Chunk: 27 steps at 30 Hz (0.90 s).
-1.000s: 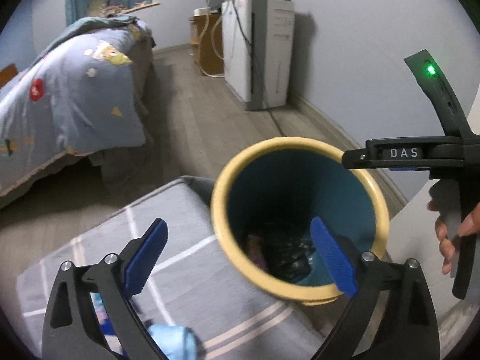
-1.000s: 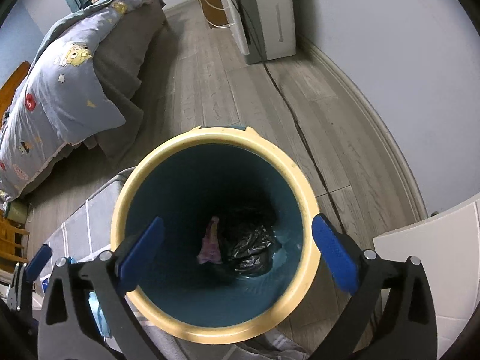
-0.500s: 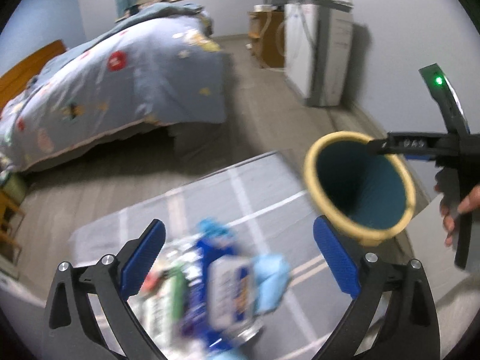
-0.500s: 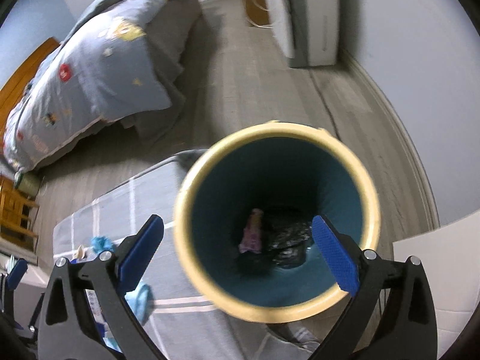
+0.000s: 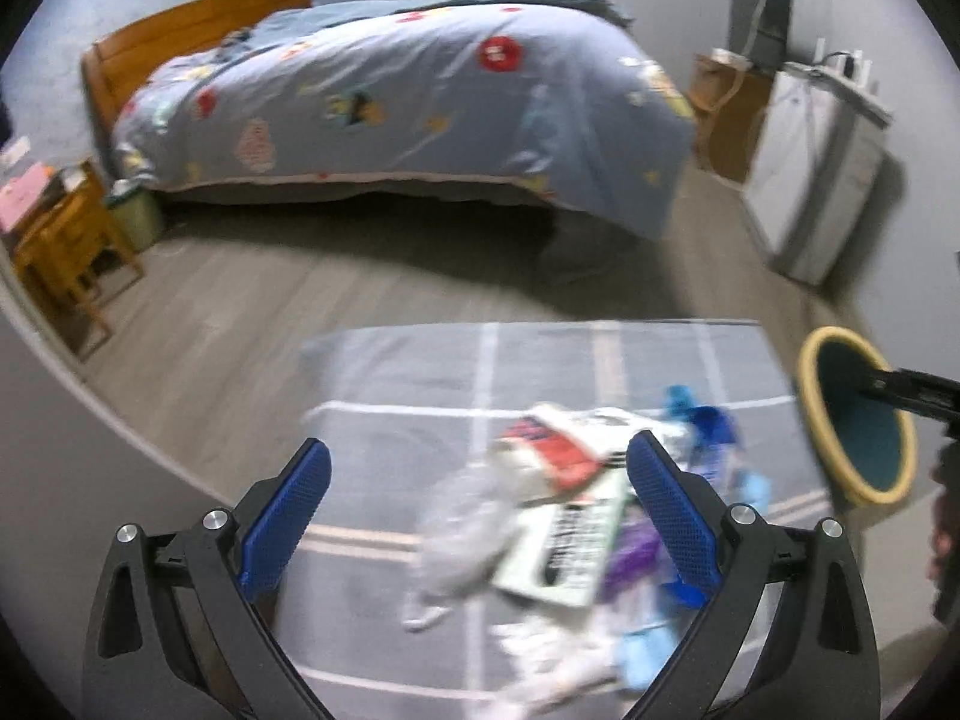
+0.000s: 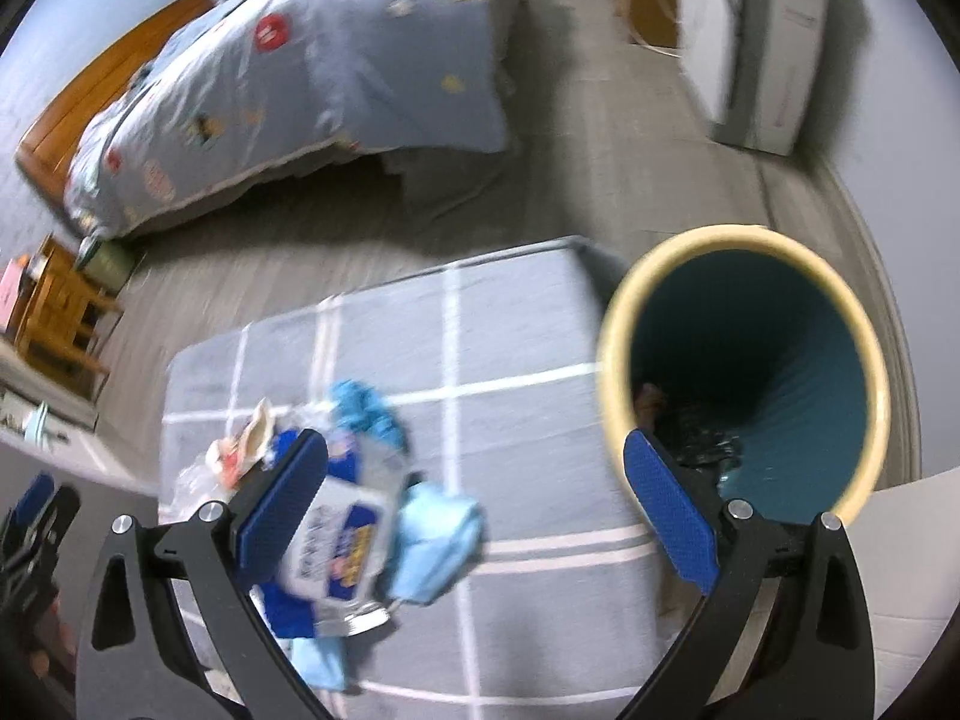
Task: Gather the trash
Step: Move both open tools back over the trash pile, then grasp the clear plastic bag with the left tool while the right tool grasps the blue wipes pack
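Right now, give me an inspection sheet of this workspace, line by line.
Surface: grey checked cloth with white lines, carrying the trash.
Job's things: trash pile of wrappers, white crumpled plastic and blue scraps, blurred; light blue wad at its edge; yellow-rimmed teal bin beside the cloth, dark bag inside.
Clutter: nothing seen apart from the trash.
Grippers: left gripper open, empty, above the pile; right gripper open, empty, between pile and bin.
Cables: cords near the white appliance, blurred.
Surroundings: bed with blue patterned duvet, wooden nightstand, grey plank floor.
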Available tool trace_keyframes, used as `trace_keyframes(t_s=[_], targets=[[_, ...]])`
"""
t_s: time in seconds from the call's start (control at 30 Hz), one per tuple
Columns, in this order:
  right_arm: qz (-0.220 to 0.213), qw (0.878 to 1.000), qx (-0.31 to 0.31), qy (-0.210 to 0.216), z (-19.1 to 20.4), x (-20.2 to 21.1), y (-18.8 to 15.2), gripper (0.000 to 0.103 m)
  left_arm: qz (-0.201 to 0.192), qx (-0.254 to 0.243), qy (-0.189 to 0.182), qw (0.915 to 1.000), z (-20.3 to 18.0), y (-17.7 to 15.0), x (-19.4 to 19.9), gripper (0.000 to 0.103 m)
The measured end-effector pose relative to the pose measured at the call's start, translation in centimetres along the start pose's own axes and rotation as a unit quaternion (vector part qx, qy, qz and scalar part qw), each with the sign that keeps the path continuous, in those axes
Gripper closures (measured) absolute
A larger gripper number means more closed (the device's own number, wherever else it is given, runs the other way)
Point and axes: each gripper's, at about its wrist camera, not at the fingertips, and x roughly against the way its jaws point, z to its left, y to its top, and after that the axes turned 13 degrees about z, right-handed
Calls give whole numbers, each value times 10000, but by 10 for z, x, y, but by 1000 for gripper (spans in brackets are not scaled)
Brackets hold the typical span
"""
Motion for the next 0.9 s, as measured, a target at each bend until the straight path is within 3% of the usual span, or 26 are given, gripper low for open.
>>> trace_keyframes(t_s=[0.27, 0.5, 0.63, 0.83, 0.9], targets=[[284, 9985, 444, -115, 63, -26, -19, 6, 296, 561, -123, 9979, 57, -18, -26, 5], [488, 9965, 598, -311, 96, -53, -26, 6, 500, 46, 62, 9987, 54, -34, -55, 5], [523, 9943, 709, -601, 102, -64, -27, 6, 608, -94, 41, 9981, 53, -37, -71, 5], [637, 9937, 631, -677, 103, -77, -28, 6, 704, -126, -129, 9974, 50, -38, -88, 5], [611, 9913, 676, -954, 104, -80, -28, 6, 725, -199, -157, 9970, 46, -40, -93, 5]])
